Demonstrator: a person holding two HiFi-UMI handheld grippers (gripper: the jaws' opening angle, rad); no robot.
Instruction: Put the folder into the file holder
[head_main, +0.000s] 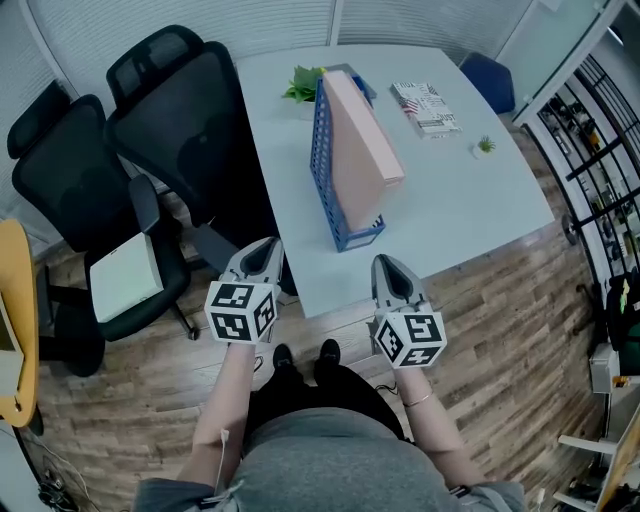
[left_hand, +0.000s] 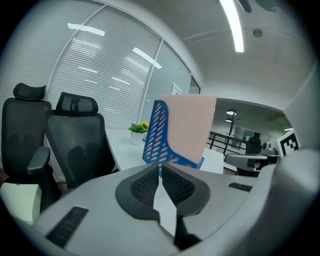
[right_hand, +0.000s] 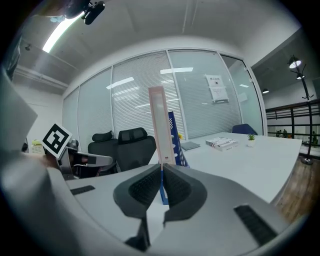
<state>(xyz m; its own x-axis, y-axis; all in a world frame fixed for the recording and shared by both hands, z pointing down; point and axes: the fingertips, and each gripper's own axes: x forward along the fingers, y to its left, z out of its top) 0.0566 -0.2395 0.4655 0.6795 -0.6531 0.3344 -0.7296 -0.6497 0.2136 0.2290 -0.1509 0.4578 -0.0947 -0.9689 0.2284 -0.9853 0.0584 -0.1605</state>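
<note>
A pink folder (head_main: 362, 140) is seen standing on edge inside the blue file holder (head_main: 322, 160), which is set lengthwise on the left half of the white counter (head_main: 470, 200), its near end close to the counter's near edge. A potted plant (head_main: 303, 83) is placed just behind the holder by the far edge, and a book (head_main: 426, 107) and a tiny plant (head_main: 485, 146) are laid towards the far right corner. Both tongs are held off the counter's near edge, apart from the holder. The left tongs (head_main: 266, 246) are clenched with nothing between the pads, and the right tongs (head_main: 386, 262) are likewise clenched and empty. Two black office chairs (head_main: 170, 110) are parked along the counter's left edge, a pale pad (head_main: 125, 277) being laid on one seat.
</note>
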